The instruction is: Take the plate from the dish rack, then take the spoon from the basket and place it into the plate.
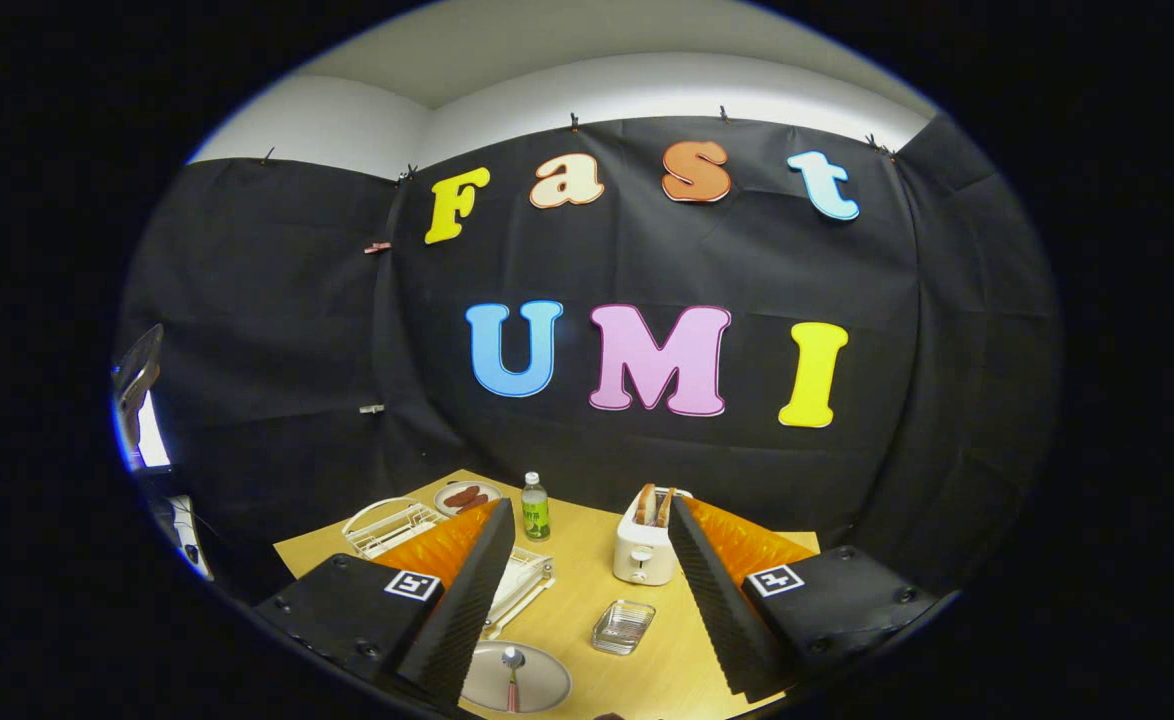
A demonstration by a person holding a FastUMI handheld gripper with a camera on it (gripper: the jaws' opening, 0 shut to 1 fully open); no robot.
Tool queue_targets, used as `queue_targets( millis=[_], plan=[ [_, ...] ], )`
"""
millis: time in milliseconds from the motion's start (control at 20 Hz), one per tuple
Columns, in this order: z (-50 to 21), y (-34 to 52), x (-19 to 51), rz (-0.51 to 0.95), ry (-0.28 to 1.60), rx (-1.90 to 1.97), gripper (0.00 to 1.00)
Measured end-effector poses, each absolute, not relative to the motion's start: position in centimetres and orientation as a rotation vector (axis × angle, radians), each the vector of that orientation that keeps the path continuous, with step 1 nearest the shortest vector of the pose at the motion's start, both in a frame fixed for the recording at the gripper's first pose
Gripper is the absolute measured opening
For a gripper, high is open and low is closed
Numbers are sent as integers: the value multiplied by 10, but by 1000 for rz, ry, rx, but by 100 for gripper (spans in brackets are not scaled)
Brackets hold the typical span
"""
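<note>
The claw is held up above the wooden table with its two fingers spread wide and nothing between them; it is released. Closest in, just below and beside the left finger, sits the round pale grey plate, flat on the table, partly hidden by that finger. In it lies the small spoon with a silver bowl and pinkish handle. Its long axis runs roughly along the direction the fingers point, bowl end farther away, handle end nearer the claw. Judging from that, the spoon already rests in the plate and the task looks finished, or nearly so; any further move would only be a lift away, and the plate lies down and to the left of the open gap rather than between the fingers.

A little farther on, ahead between the fingers, is a small clear glass square dish. Behind the left finger a white wire dish rack shows, and beyond that a white wire basket. Past the right finger stands a cream toaster with bread slices in it. Farther back are a small green-labelled bottle and a white plate of sausages, near the table's far edge.
</note>
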State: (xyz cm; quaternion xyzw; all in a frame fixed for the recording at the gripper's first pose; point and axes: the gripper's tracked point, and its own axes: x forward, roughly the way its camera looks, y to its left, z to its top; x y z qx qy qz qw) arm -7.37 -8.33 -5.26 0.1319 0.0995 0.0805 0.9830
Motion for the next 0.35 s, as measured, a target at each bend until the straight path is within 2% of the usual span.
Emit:
queue_targets(
  millis=[350],
  plan=[
    [-64,-78,-71,159,226,269,95]
  ],
)
